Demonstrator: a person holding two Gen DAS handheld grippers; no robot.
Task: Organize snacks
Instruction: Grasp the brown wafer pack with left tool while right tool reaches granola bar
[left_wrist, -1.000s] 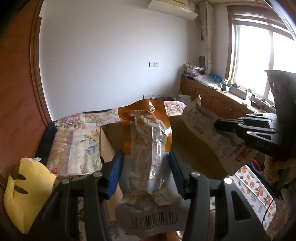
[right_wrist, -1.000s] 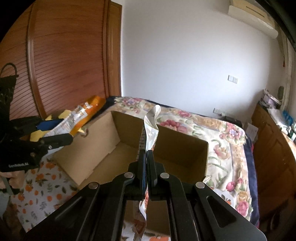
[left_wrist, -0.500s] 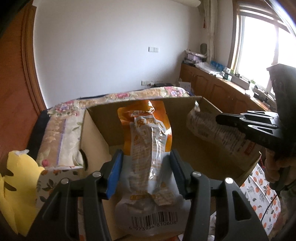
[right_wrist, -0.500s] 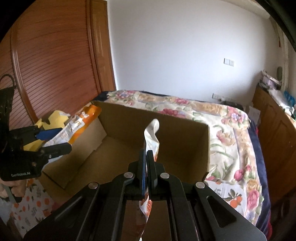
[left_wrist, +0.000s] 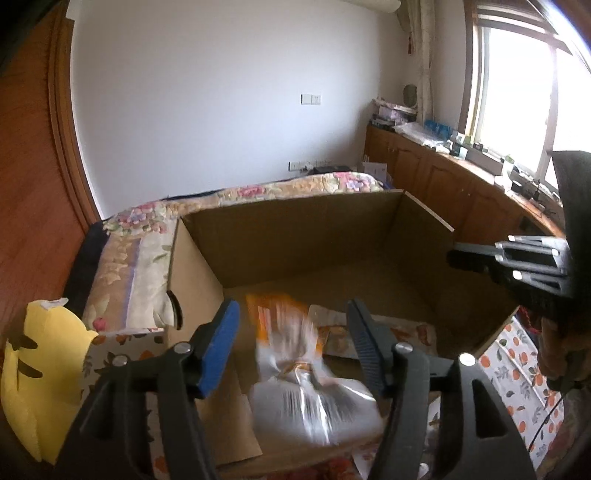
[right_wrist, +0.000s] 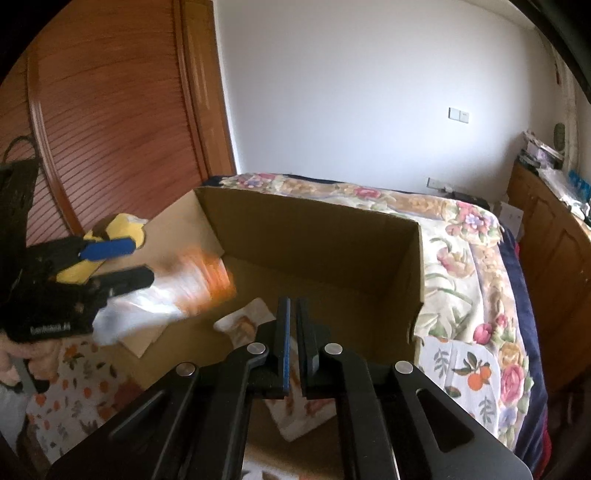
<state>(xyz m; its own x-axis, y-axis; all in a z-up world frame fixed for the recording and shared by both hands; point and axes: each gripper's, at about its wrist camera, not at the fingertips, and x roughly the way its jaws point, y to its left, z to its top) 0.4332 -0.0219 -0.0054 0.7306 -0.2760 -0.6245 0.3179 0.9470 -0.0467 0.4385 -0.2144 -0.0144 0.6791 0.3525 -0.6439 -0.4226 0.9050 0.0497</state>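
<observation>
Orange-and-silver snack bag (left_wrist: 295, 369) drops, blurred, between my wide-open, empty left gripper (left_wrist: 291, 332) into the cardboard box (left_wrist: 295, 236). Light, crinkly, slippery; I'd pinch its sealed edge. My right gripper (right_wrist: 292, 332), barely parted, holds nothing above the white packet (right_wrist: 243, 321).

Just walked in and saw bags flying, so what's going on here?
A person with a gripper in each hand is dropping snacks into a cardboard box on the bed. The left gripper is open, and an orange-and-white snack bag, blurred, is falling between its fingers. The right gripper is slightly open above a white snack packet lying on the box floor.
</observation>
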